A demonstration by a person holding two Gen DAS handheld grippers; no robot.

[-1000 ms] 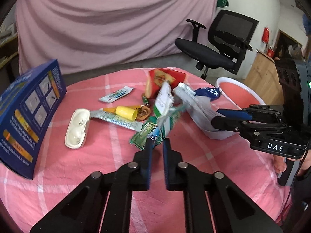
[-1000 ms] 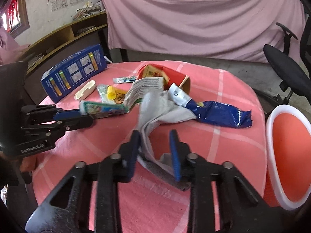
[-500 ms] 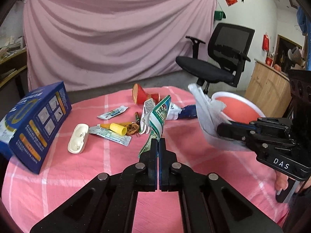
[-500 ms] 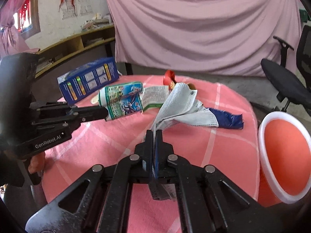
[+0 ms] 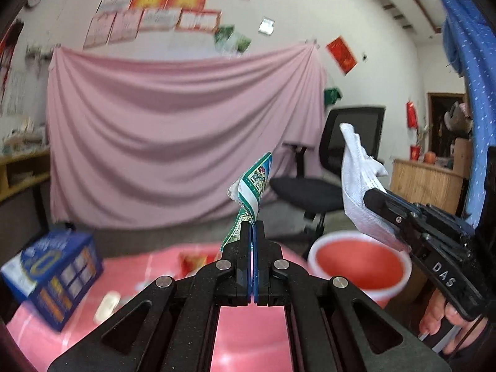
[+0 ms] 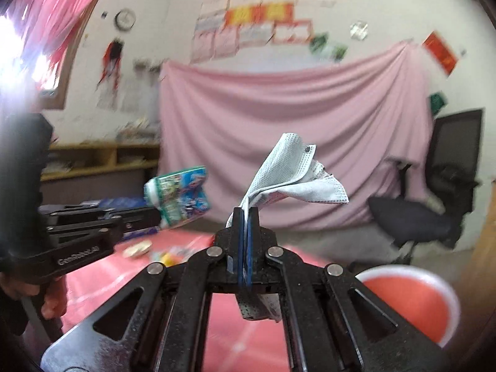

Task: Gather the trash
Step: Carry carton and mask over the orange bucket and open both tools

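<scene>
Both grippers are holding trash in the air above the pink tabletop (image 5: 130,266).

I am seeing the left gripper (image 5: 251,228) fingers clamping the green wrapper (image 5: 252,187), and the right gripper (image 6: 245,214) fingers clamping the white face mask (image 6: 288,170), beside the red bin (image 6: 412,303).

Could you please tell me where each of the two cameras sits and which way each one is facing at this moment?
Left wrist: on the left gripper, facing roughly level along its shut fingers, which pinch a green wrapper; a hand shows at lower right.
Right wrist: on the right gripper, roughly level, shut on a white face mask; a hand shows at lower left.
Shared: each sees the other gripper, the red bin, pink curtain and office chair.
</scene>
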